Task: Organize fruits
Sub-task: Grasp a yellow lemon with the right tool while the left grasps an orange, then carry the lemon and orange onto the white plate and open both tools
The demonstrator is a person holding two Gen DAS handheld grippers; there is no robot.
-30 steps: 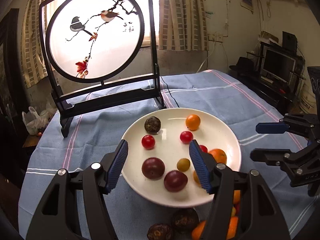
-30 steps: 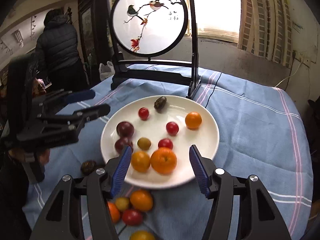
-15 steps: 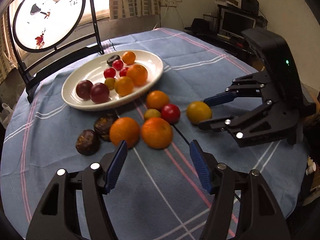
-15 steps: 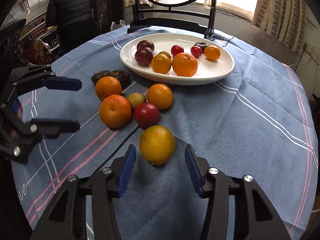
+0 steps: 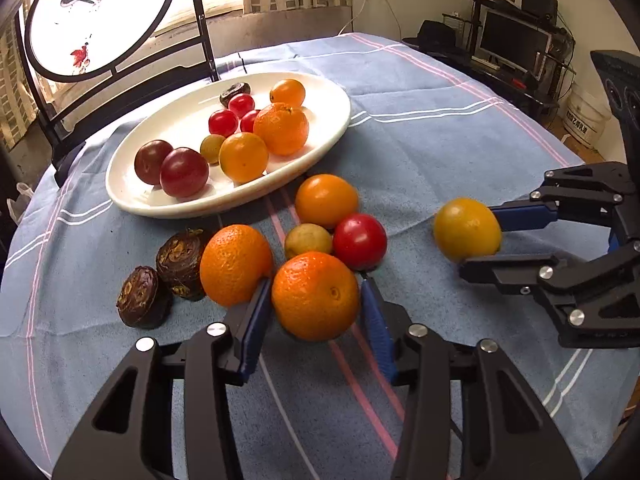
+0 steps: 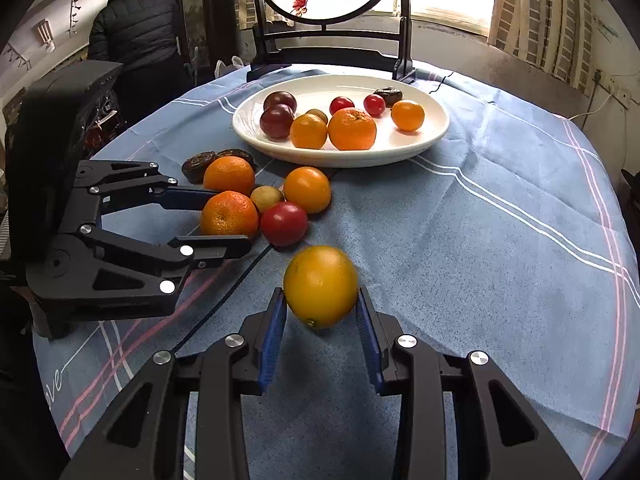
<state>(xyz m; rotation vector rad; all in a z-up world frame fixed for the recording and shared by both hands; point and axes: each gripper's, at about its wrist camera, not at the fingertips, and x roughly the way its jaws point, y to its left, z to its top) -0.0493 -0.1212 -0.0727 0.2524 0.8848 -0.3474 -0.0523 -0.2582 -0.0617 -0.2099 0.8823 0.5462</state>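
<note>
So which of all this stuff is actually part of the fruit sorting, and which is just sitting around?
Part of the job:
- left gripper, shut on an orange
- right gripper, shut on a yellow citrus
- white plate with fruit
- loose fruit on the cloth, such as a red tomato

Just lying about:
- round painted screen
- monitor
- blue tablecloth

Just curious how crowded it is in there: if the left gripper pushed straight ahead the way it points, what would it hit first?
The left gripper already grips an orange; straight beyond it, probably the red tomato or the small yellow-green fruit.
</note>
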